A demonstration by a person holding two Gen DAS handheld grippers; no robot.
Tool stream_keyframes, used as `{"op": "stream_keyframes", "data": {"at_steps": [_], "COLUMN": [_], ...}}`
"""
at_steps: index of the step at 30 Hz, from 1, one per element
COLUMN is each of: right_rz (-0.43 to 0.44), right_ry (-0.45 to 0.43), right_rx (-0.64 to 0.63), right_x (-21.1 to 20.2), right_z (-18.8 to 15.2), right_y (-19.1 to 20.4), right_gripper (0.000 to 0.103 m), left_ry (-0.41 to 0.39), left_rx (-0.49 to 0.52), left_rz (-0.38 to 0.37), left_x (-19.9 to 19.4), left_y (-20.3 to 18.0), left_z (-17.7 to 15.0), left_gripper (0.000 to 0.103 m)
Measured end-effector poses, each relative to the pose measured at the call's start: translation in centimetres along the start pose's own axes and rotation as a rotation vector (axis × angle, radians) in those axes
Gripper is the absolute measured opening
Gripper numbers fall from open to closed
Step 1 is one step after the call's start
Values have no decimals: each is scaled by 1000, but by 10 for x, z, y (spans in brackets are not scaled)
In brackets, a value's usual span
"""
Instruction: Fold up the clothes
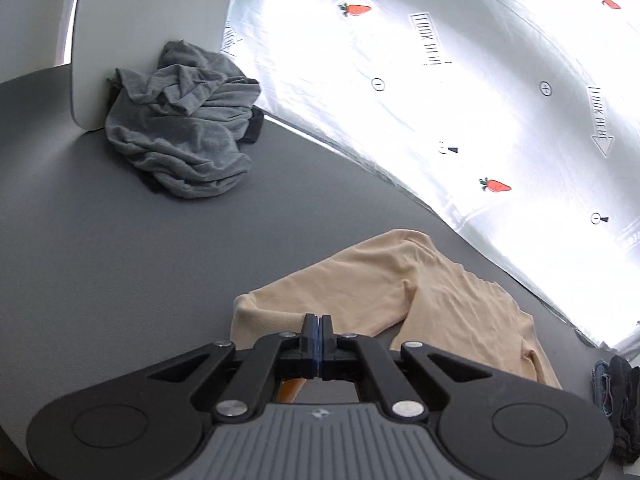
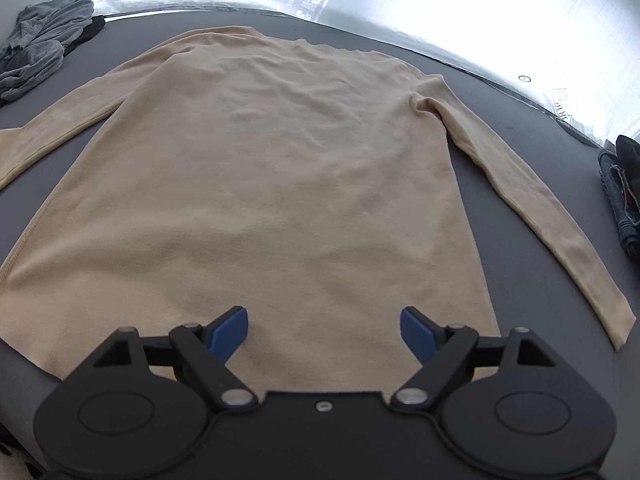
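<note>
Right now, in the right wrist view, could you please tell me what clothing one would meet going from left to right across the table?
Crumpled grey garment → beige long-sleeved shirt spread flat → folded denim jeans at the right edge.

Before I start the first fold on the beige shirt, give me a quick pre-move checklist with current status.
1. Beige shirt spread flat, both sleeves out: ok.
2. Left gripper shut at the left sleeve; whether cloth is pinched: cannot tell.
3. Right gripper open over the hem, ready to grasp: ok.
4. Grey clothes pile apart from the shirt: ok.
5. Denim stack apart from the right sleeve: ok.
6. Table room for folding: ok.
</note>
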State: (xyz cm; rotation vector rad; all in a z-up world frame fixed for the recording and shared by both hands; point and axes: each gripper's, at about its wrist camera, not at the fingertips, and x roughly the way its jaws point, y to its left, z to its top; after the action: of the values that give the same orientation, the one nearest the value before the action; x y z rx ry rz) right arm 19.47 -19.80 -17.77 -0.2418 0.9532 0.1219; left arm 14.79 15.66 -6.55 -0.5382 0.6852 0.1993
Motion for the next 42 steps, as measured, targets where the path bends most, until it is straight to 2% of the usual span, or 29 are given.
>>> {"op": "stream_keyframes", "data": {"at_steps": [6, 9, 10, 14, 15, 16, 17, 18, 20, 23, 25, 27, 29, 31, 36, 39, 40, 41, 42], "right_rz": [-17, -24, -26, -34, -36, -38, -40, -32, 28, 140, 230, 337, 393, 425, 505, 499, 484, 454, 429], "right_ry": [-12, -20, -23, -34, -36, -39, -42, -47, -65, -95, -109, -116, -104, -83, -31, -17, -15, -15, -20], "right_rx": [67, 101, 113, 159, 170, 182, 194, 205, 231, 248, 248, 246, 232, 213, 164, 122, 102, 71, 45], "right_x": [-7, -11, -12, -17, -18, -19, -20, -21, -23, -20, -17, -11, -3, 6, 28, 33, 34, 35, 35], "right_z": [-12, -18, -20, -27, -29, -31, -33, -33, -27, -7, 14, 36, 52, 63, 93, 99, 100, 100, 101], "right_y": [-30, -44, -49, -68, -73, -77, -82, -85, -85, -75, -62, -43, -21, 1, 57, 80, 86, 94, 99], "right_gripper": [84, 84, 84, 84, 84, 84, 84, 84, 84, 83, 81, 74, 59, 49, 48, 48, 42, 26, 16], "left_ry": [74, 139, 158, 279, 309, 309, 296, 270, 227, 239, 262, 274, 268, 268, 268, 263, 263, 263, 264], "left_rx": [156, 276, 326, 407, 427, 400, 381, 367, 345, 271, 175, 124, 126, 129, 111, 95, 86, 77, 68], "left_rz": [-241, -346, -357, -295, -280, -294, -289, -250, -159, -10, 49, 89, 131, 154, 153, 158, 156, 153, 152], "left_x": [28, 53, 63, 101, 111, 107, 102, 95, 85, 80, 78, 74, 71, 68, 61, 63, 65, 67, 70], "left_y": [-109, -169, -187, -206, -211, -202, -191, -178, -151, -101, -69, -46, -32, -19, 11, 24, 27, 29, 31], "left_z": [-4, -23, -32, -66, -75, -74, -71, -68, -62, -60, -59, -55, -51, -45, -35, -29, -27, -25, -23], "left_gripper": [0, 1, 2, 5, 10, 16, 33, 48, 58, 75, 78, 83, 84, 84, 87, 92, 92, 92, 92]}}
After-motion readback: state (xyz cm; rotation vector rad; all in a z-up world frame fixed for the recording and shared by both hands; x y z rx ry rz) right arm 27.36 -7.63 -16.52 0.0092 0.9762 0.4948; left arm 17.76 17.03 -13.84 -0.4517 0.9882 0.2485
